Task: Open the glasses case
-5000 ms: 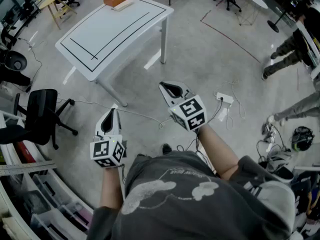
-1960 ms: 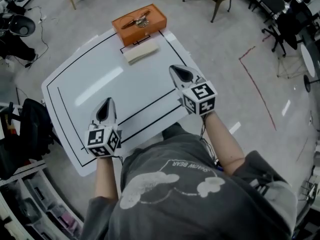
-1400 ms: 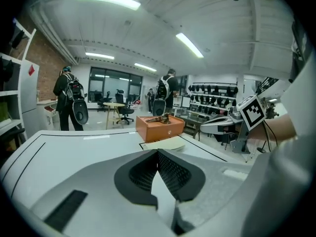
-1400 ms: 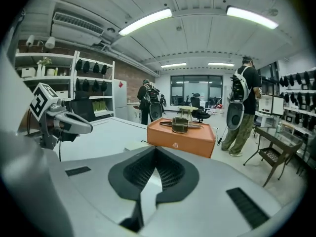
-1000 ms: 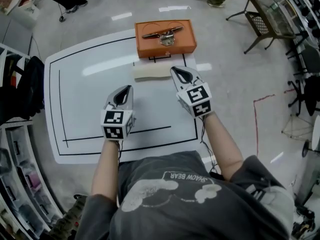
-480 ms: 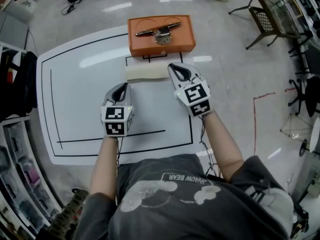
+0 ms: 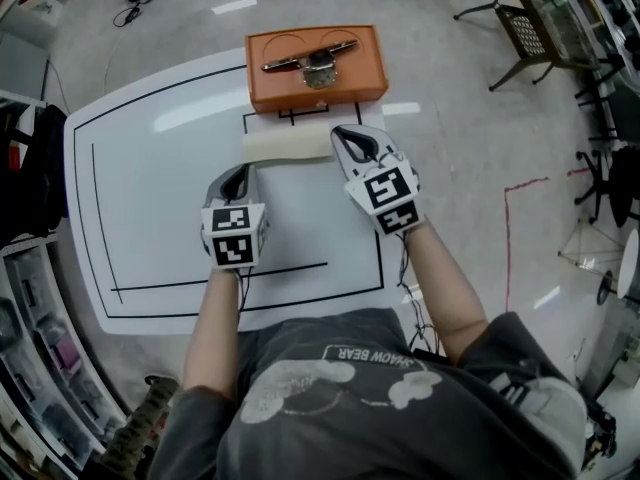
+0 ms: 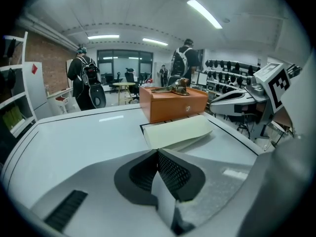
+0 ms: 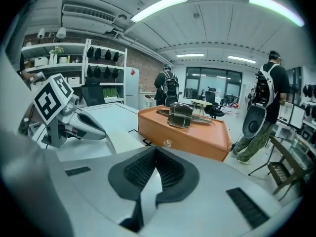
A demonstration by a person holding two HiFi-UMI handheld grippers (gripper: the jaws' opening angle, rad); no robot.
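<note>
A cream glasses case (image 7: pixel 288 145) lies shut on the white table (image 7: pixel 150 168), just in front of an orange box (image 7: pixel 315 68). In the left gripper view the case (image 8: pixel 177 131) lies a short way ahead of the jaws. My left gripper (image 7: pixel 235 178) is shut and holds nothing; it hovers near the case's left end, apart from it. My right gripper (image 7: pixel 350 138) is also shut and empty, with its tips at the case's right end; whether they touch I cannot tell. The right gripper view looks over the case, which is hidden there, to the orange box (image 9: pixel 185 130).
The orange box carries a metal clasp (image 7: pixel 312 60) on its lid. Black lines mark the tabletop. Shelves (image 7: pixel 40 368) stand at the left and chairs (image 7: pixel 545 18) at the far right. People with backpacks (image 8: pixel 86 83) stand beyond the table.
Both grippers have come forward and down towards the case. The left gripper has sunk more and tipped further down. Both stay shut.
</note>
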